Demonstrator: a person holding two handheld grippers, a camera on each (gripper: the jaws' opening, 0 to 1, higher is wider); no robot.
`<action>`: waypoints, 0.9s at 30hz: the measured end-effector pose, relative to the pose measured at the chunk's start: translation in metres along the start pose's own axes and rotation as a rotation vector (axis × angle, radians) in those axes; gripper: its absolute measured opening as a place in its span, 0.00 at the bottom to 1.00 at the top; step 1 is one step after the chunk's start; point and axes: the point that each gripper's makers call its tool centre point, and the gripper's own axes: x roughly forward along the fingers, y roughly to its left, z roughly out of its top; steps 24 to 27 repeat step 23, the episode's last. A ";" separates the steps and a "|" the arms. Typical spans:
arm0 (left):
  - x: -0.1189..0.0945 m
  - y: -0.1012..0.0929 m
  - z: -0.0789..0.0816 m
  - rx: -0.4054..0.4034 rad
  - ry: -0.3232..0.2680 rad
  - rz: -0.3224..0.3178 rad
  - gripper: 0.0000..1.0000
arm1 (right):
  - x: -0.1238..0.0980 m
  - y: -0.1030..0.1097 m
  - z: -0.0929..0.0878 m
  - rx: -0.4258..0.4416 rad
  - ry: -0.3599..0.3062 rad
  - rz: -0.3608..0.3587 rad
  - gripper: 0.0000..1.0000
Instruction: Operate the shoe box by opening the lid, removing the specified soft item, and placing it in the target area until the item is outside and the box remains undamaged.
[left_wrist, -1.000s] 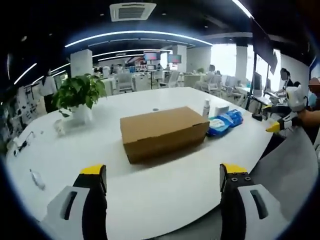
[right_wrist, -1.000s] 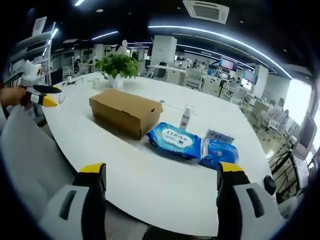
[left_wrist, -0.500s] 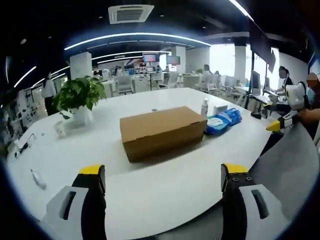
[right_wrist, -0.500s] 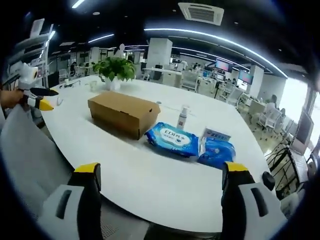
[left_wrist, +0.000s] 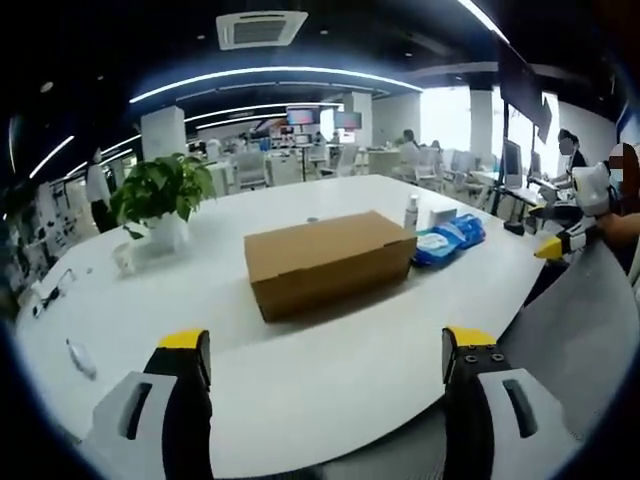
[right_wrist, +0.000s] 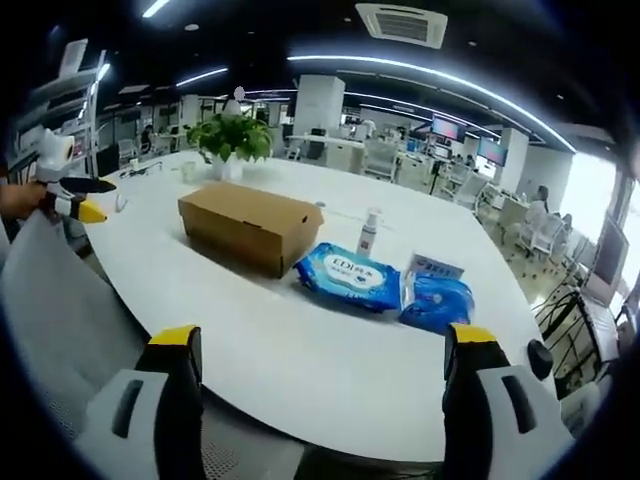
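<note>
A closed brown cardboard shoe box (left_wrist: 330, 260) lies in the middle of the round white table (left_wrist: 300, 370); from the other side the box (right_wrist: 250, 227) sits left of centre. My left gripper (left_wrist: 325, 345) is open, short of the table's near edge, nothing between its jaws. My right gripper (right_wrist: 325, 340) is also open and empty, held back from the table edge. The right gripper (left_wrist: 570, 235) shows at the right of the left gripper view, and the left gripper (right_wrist: 70, 200) at the left edge of the right gripper view.
Blue wet-wipe packs (right_wrist: 348, 278) (right_wrist: 437, 300) and a small white bottle (right_wrist: 368, 234) lie beside the box. A potted plant (left_wrist: 160, 200) stands at the table's far side. A grey chair back (right_wrist: 50, 300) is near the left gripper. Office desks and people fill the background.
Both views have shifted slightly, pulling back a little from the table. The box and packs have not moved; both grippers stay open.
</note>
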 end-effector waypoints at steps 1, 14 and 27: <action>0.000 -0.001 0.000 0.003 0.003 -0.002 1.00 | 0.000 0.000 0.000 0.003 0.000 -0.001 0.96; 0.002 -0.001 0.006 0.016 -0.022 -0.002 1.00 | 0.001 -0.001 0.002 0.001 -0.008 -0.006 0.96; 0.000 0.001 0.003 0.019 -0.018 0.002 1.00 | 0.001 0.000 -0.002 0.009 0.000 -0.003 0.96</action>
